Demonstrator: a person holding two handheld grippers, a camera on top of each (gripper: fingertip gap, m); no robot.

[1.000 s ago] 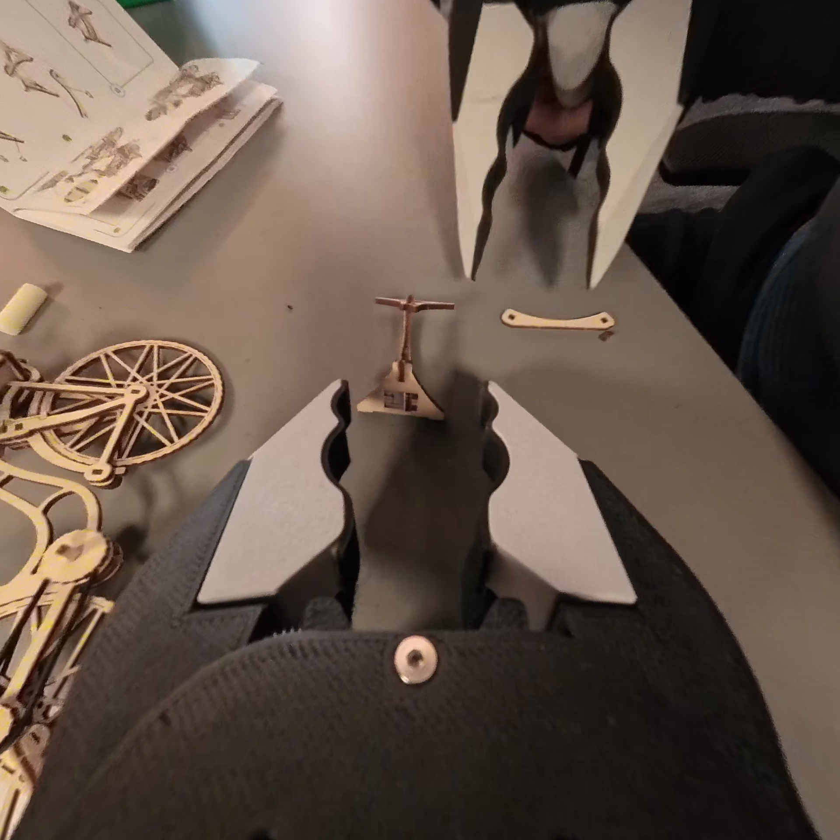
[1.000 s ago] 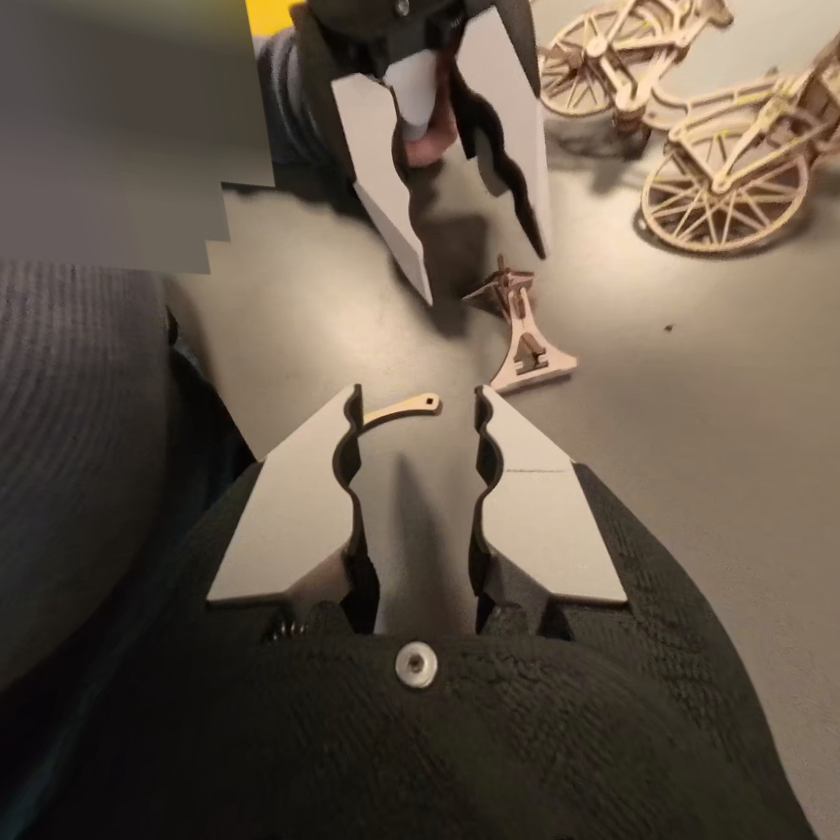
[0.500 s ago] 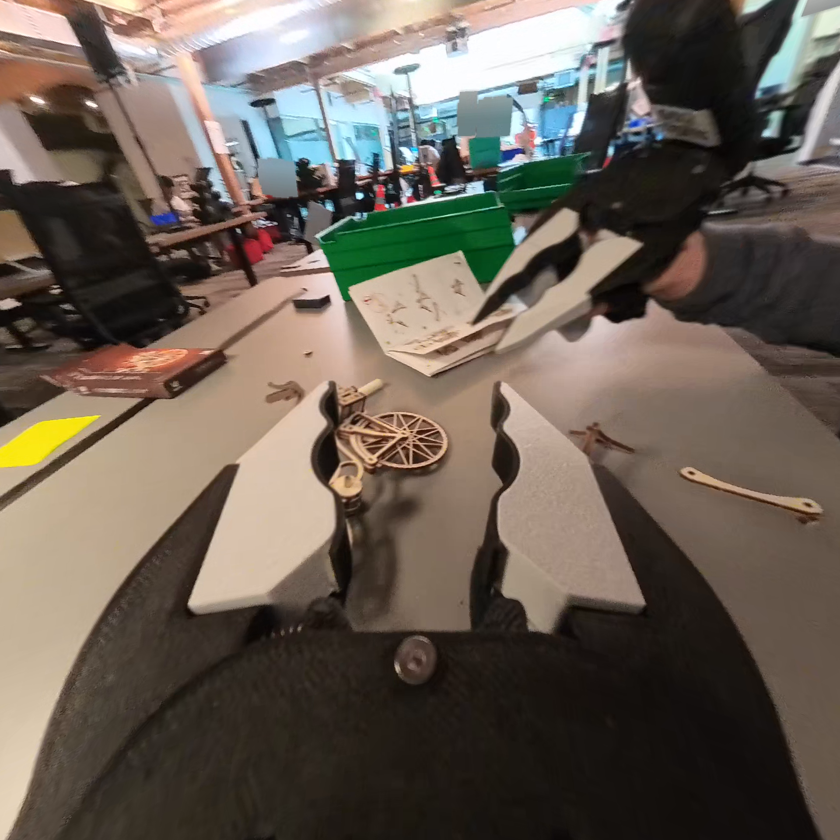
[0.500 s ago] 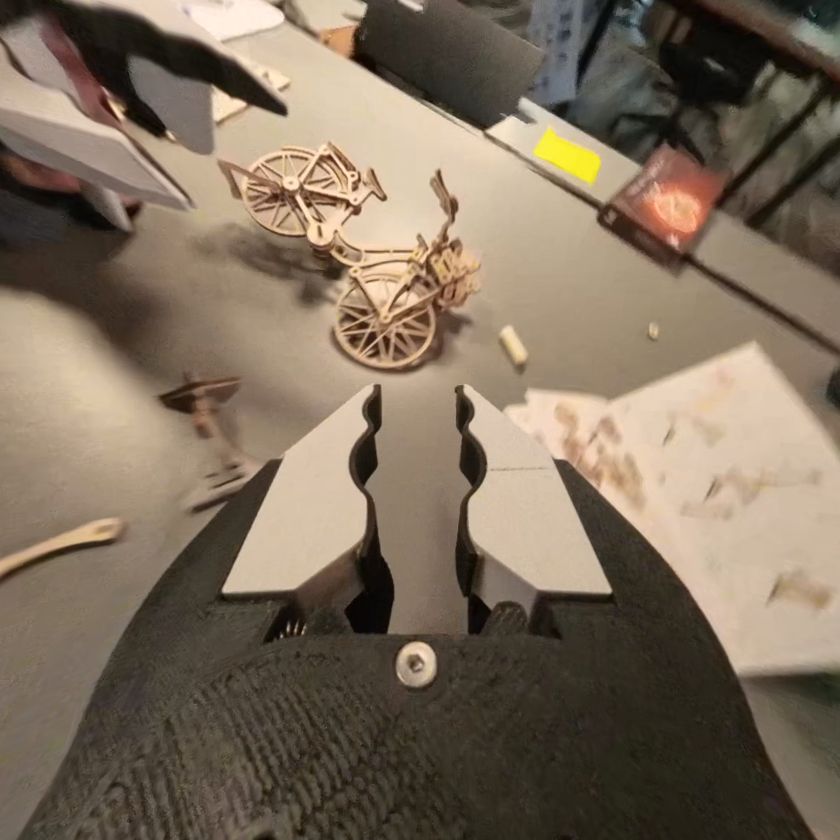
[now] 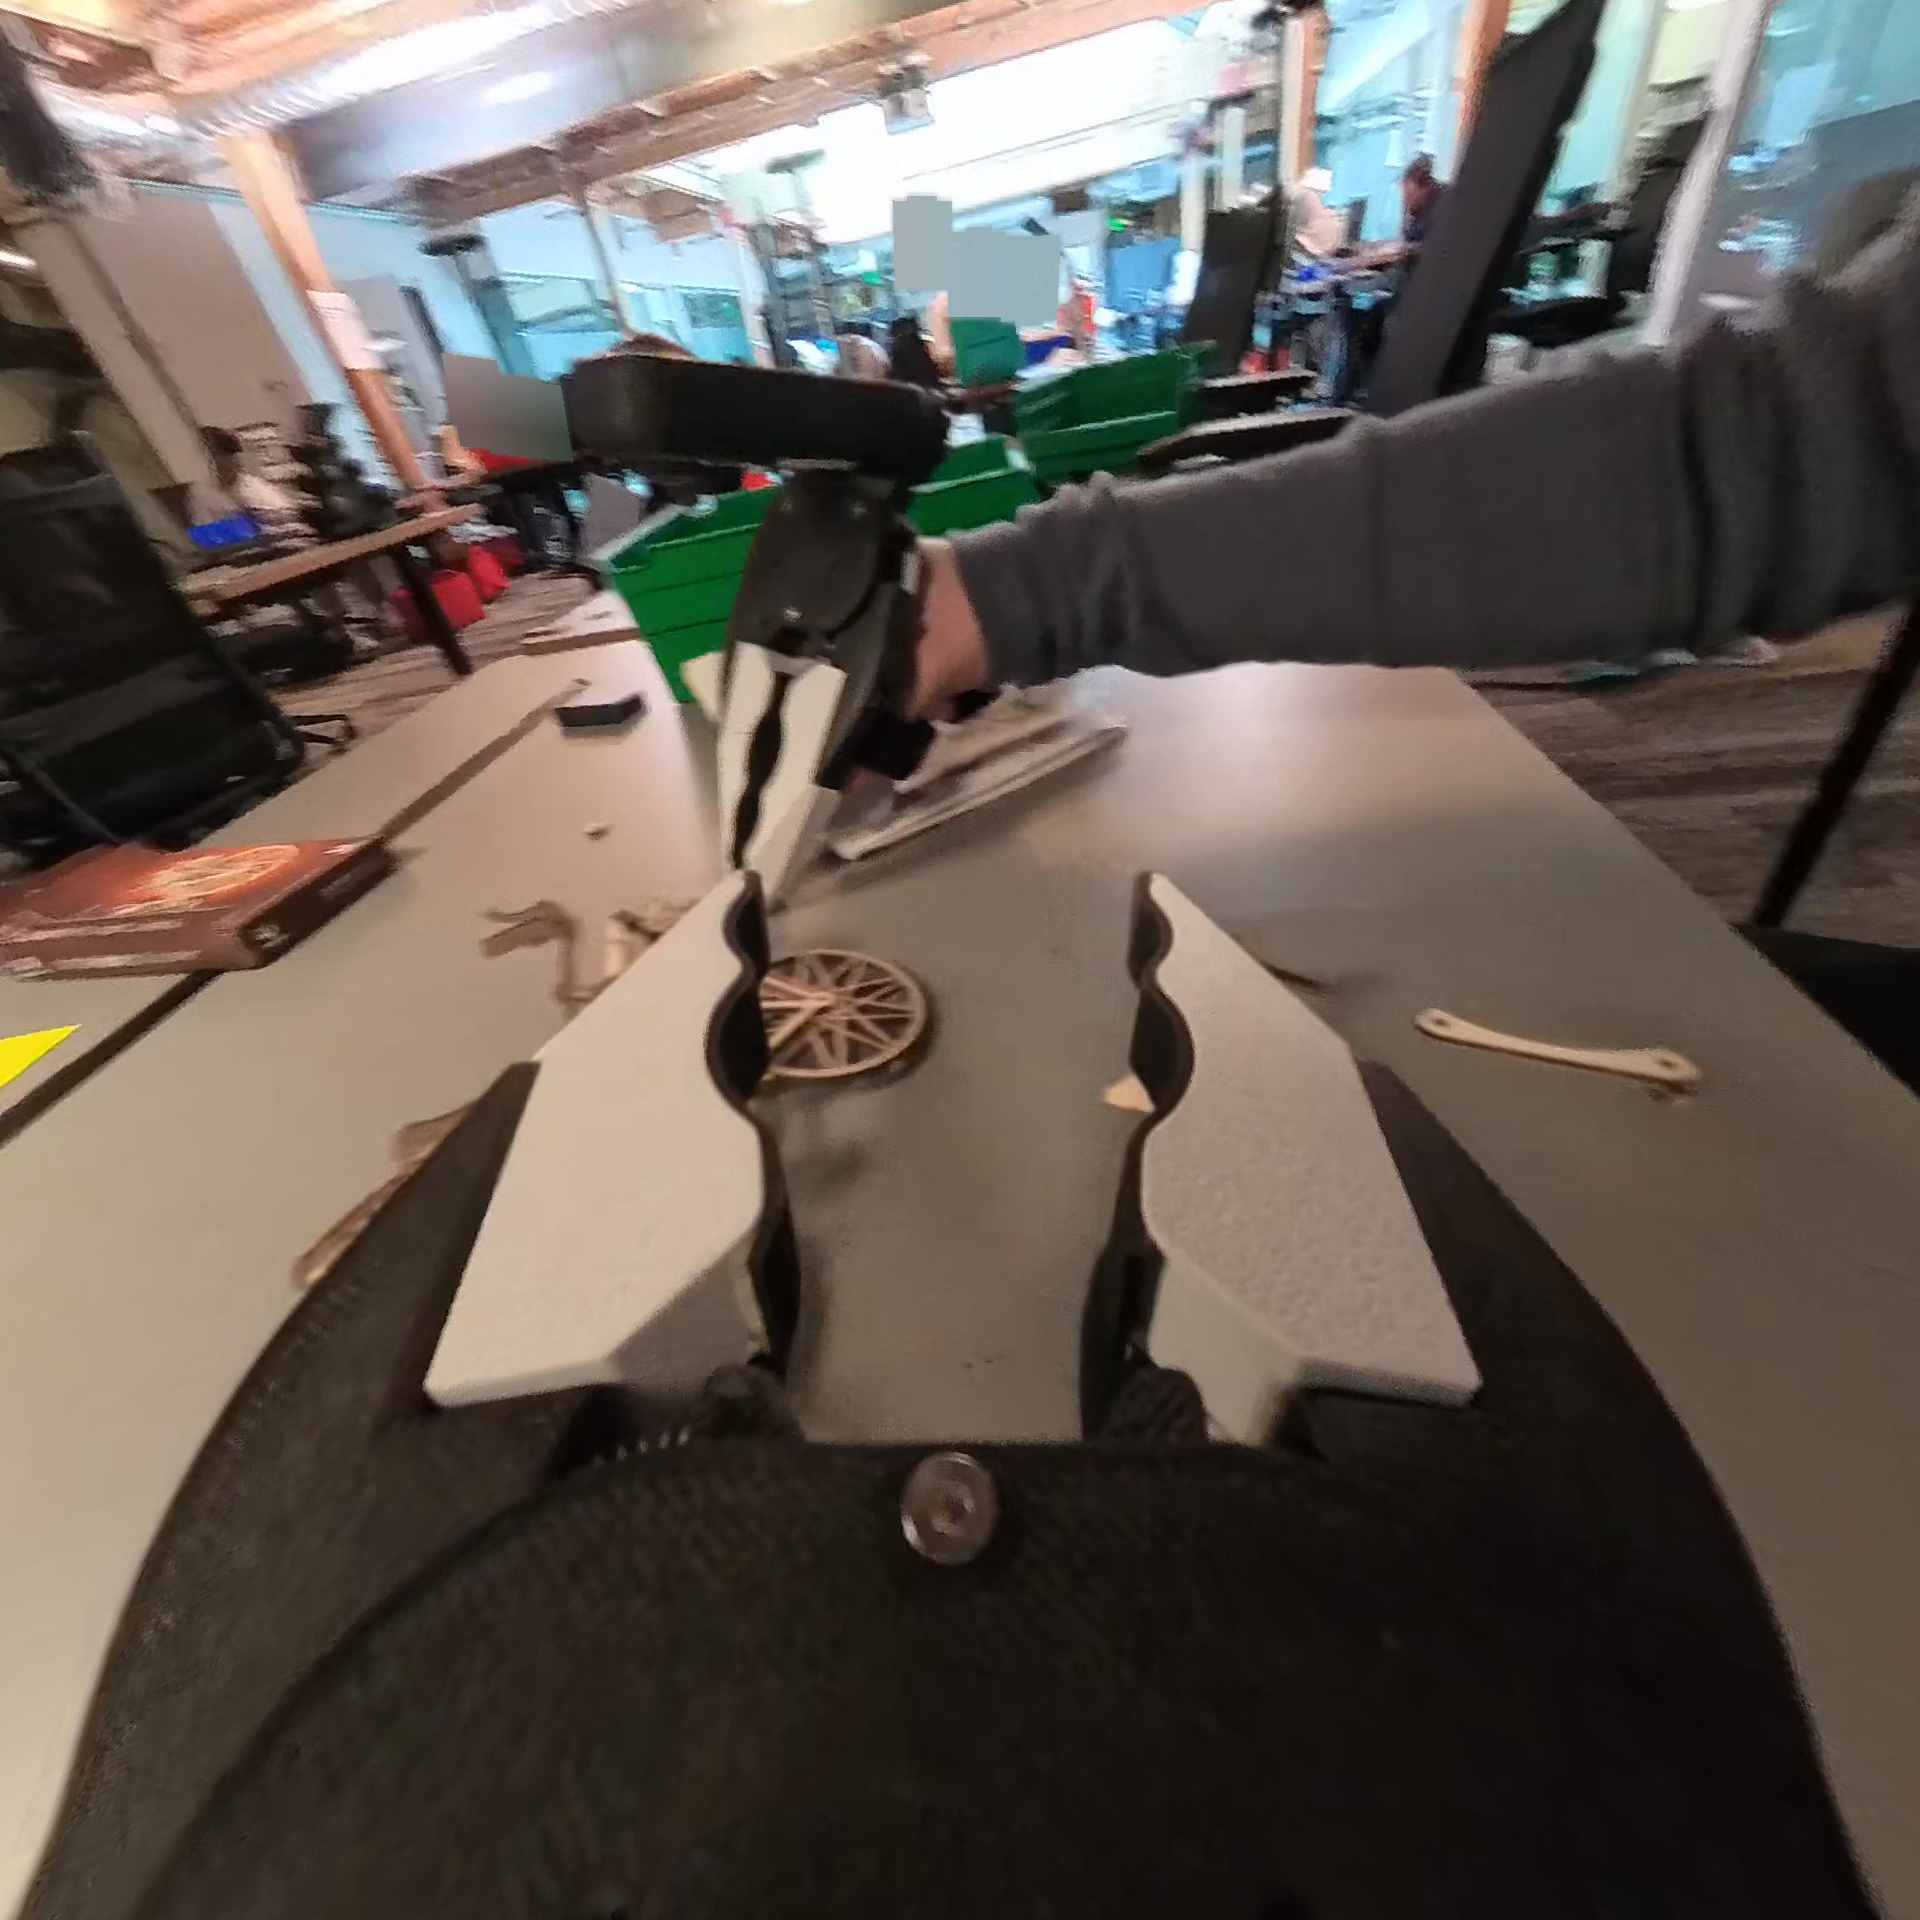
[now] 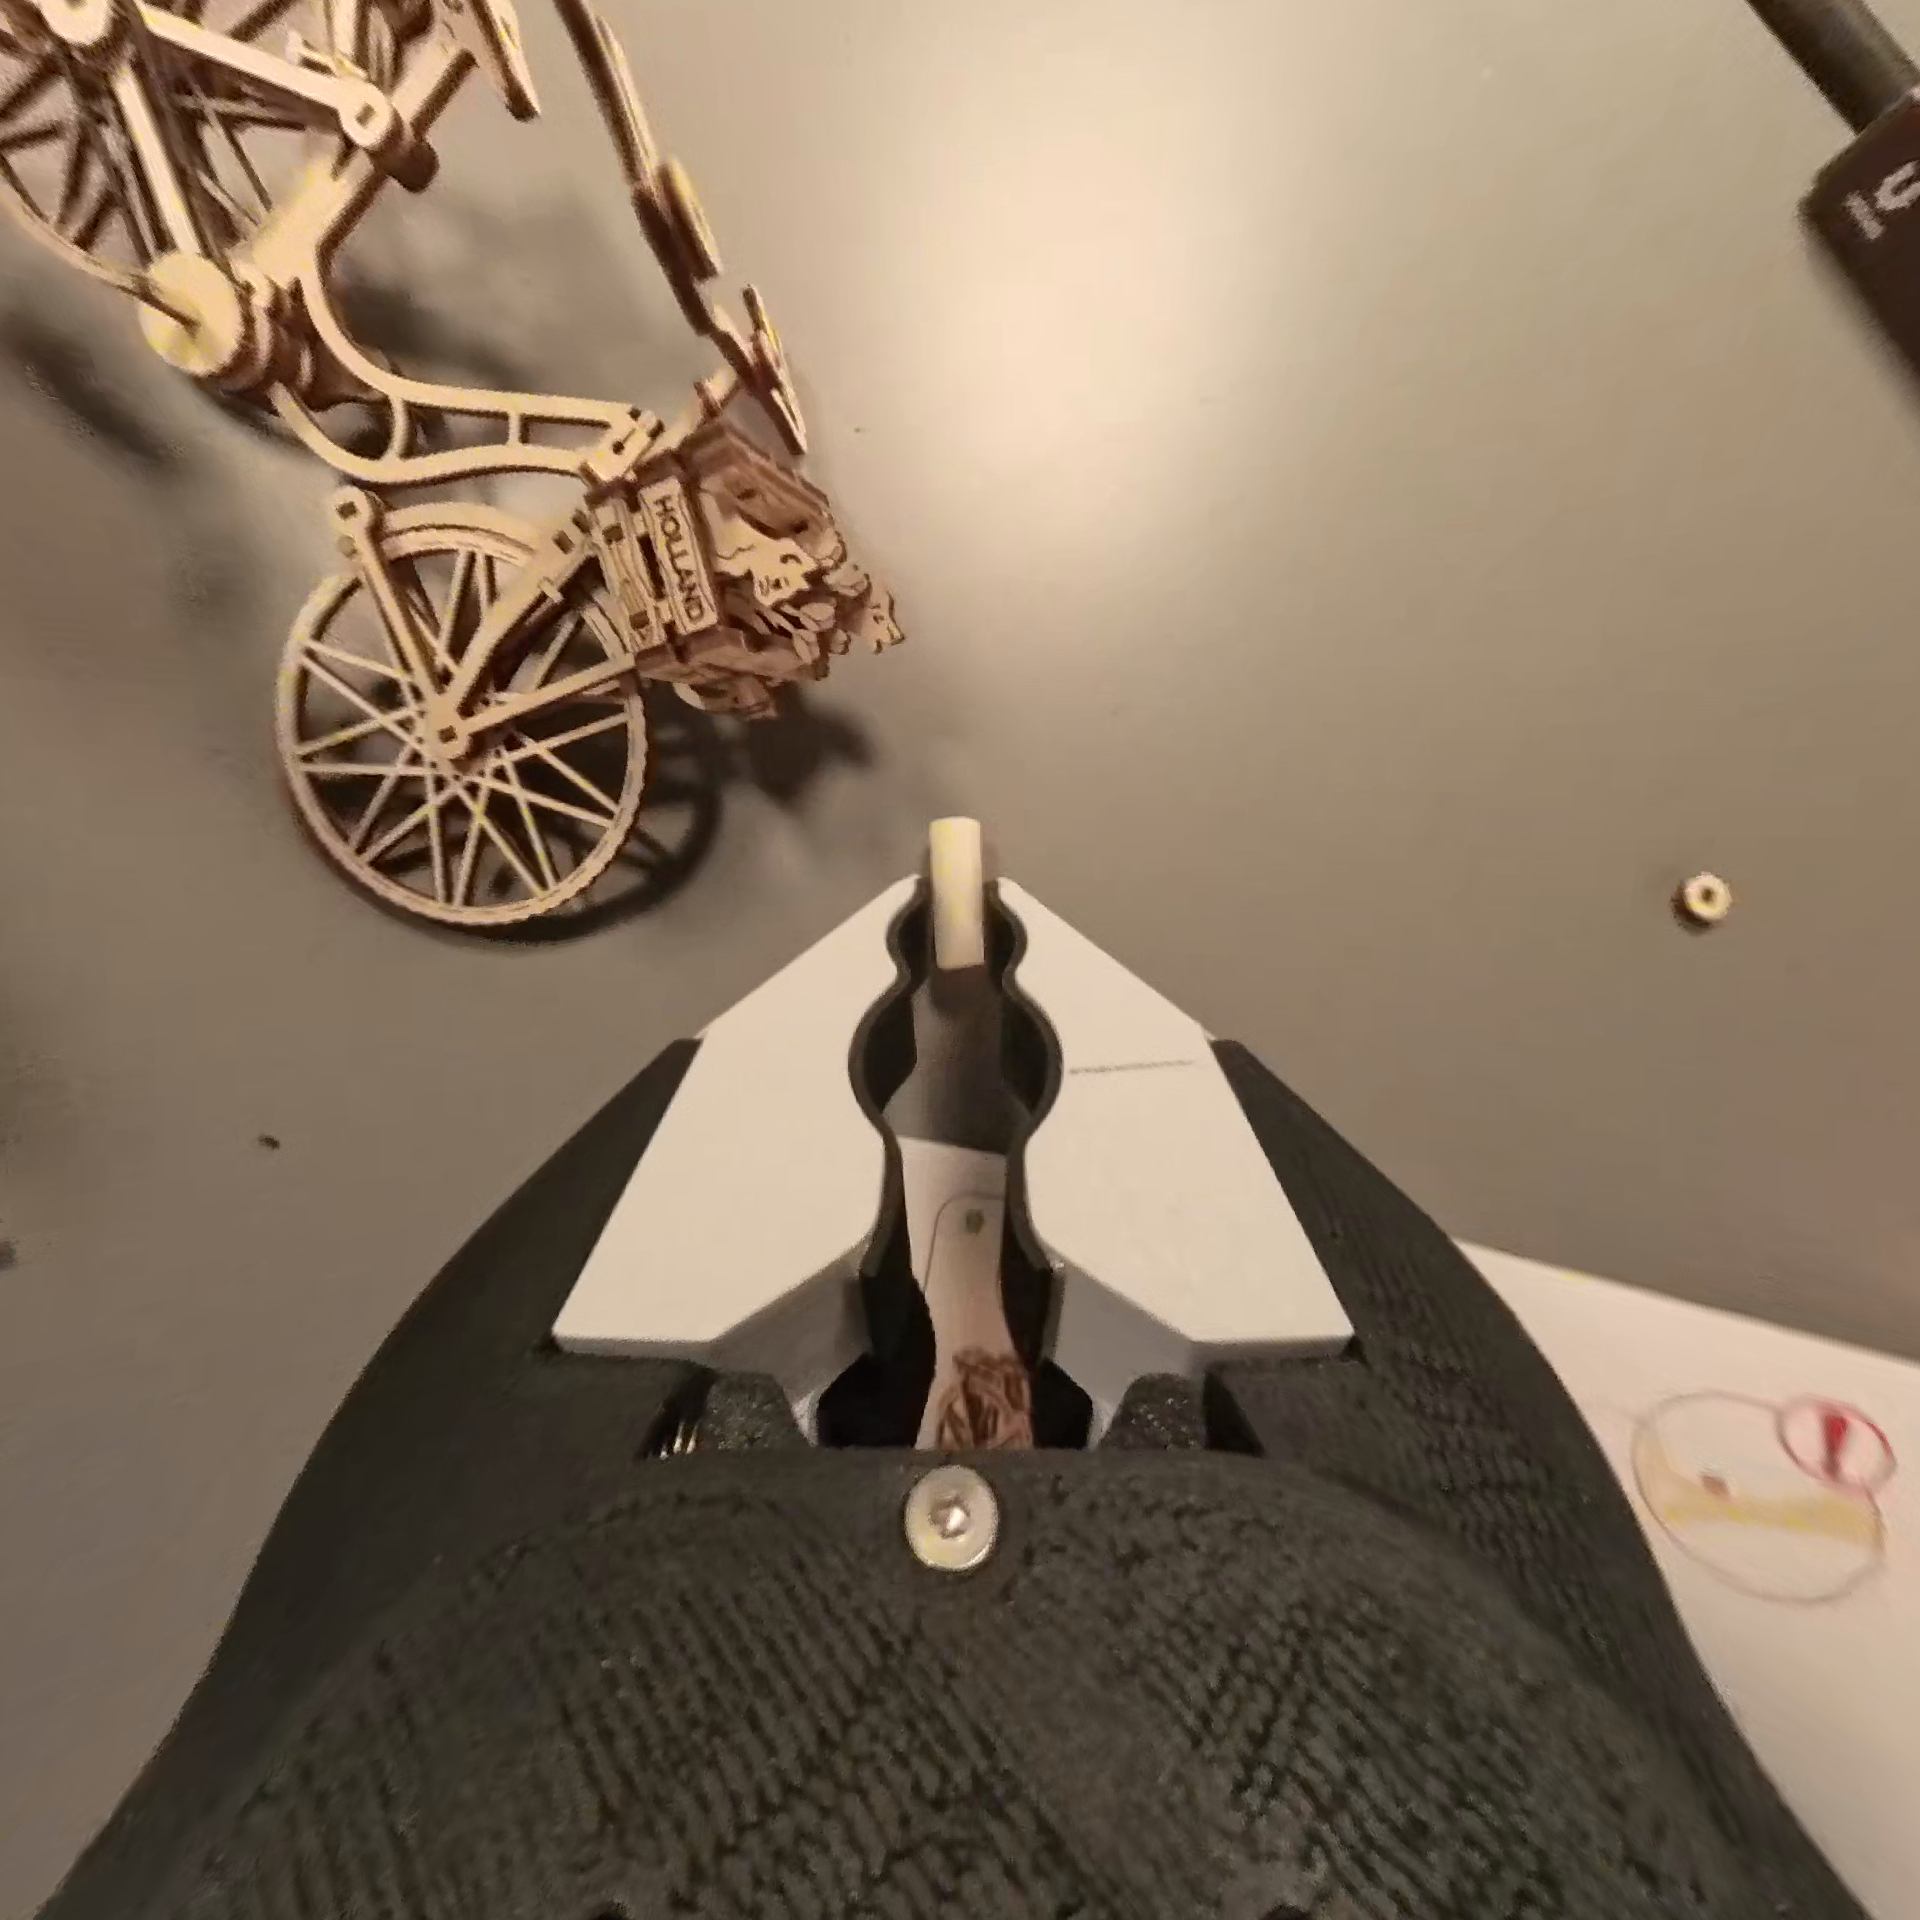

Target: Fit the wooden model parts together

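While the right gripper (image 6: 957, 914) pinched the pale wax stick (image 6: 956, 894) at its tips, the left gripper (image 5: 945, 904) gaped empty; lifting straight up would have suited best.

My left gripper (image 5: 945, 904) has matt, finely grained pale grey fingers (image 5: 1262, 1164) set in a black body with a ribbed, printed-plastic look, fastened by one shiny metal screw (image 5: 948, 1521). My right gripper (image 6: 958, 883) is built the same, and its jaws close on a small cream stick (image 6: 956, 906), smooth and waxy-looking. The table (image 6: 1299, 520) is smooth grey with a soft sheen. The bicycle model (image 6: 499, 644) is pale, thin laser-cut wood with darker edges, as is the loose curved strip (image 5: 1558, 1051) near the table's right edge. The booklet (image 6: 1704, 1382) is white paper; the box (image 5: 177, 902) at the left edge looks like glossy card.
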